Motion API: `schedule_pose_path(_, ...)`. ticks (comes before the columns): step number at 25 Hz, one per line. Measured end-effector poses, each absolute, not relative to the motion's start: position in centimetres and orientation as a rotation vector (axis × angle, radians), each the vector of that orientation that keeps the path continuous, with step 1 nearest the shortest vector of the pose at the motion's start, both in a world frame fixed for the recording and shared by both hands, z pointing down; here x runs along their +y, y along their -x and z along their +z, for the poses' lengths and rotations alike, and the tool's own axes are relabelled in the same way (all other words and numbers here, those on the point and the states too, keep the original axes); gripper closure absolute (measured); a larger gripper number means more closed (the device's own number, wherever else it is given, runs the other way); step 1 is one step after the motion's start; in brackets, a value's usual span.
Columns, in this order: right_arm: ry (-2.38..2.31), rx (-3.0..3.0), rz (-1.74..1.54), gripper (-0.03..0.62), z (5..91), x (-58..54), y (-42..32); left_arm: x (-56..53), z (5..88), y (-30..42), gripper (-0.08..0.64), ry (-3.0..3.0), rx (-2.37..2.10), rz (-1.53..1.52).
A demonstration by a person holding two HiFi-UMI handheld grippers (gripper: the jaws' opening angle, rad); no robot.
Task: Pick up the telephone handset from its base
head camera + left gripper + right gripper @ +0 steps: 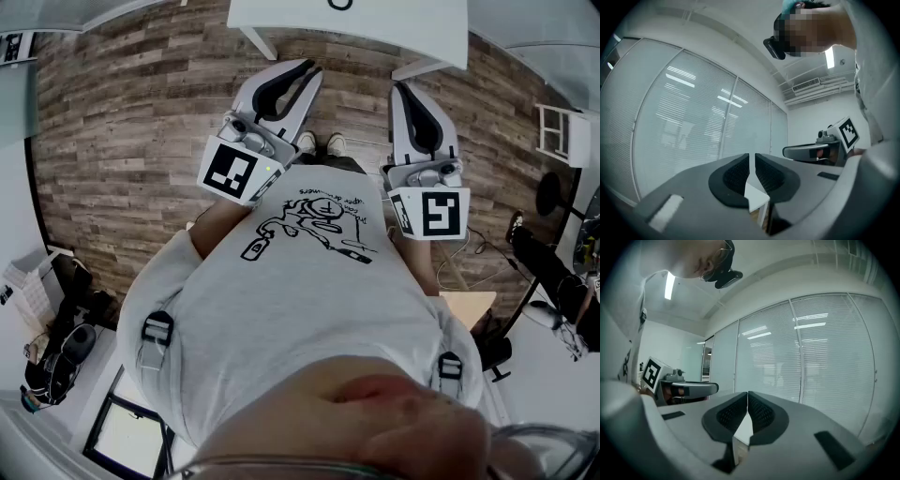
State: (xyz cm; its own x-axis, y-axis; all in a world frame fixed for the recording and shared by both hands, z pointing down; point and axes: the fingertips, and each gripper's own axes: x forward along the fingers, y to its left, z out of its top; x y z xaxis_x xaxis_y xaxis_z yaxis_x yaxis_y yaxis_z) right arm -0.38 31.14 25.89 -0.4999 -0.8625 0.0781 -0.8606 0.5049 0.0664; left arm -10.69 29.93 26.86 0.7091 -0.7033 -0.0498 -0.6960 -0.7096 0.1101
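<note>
Grippers clenched and empty at waist height

Head view looks steeply down the person's grey shirt [281,309], which bears a black drawing on the chest. Both grippers are held out level in front of the belly, well apart, one to each side of the shoes [321,143] on the wood floor [122,141].

The left gripper [751,158] has its jaws pressed together, the black ribbed pads meeting along a thin seam with nothing between them. Its marker cube [230,173] sits close against the shirt. The right gripper [747,397] is clenched the same way, pads touching at the tips, nothing held. Its cube [436,214] lies at the person's right hip.

Each gripper shows in the other's view, off to the side, pointing the same way. Both look toward a wall of glass panels with closed blinds [693,122], with ceiling lights [669,285] above.

A white table [394,37] stands ahead of the jaw tips, beyond the shoes, and only its near edge and legs are in frame. Its top carries a dark ring-shaped mark at the very edge of the picture.

Where the handset is cannot be told: no view shows it or its base
</note>
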Motion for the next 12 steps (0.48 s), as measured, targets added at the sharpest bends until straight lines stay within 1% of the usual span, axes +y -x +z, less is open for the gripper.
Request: schedule_pose_path(12,-1.557,-2.680,-0.003,0.586,26.0,31.2,2.7,30.3,27.9,13.6,0.529,-2.813,-1.153,-0.150)
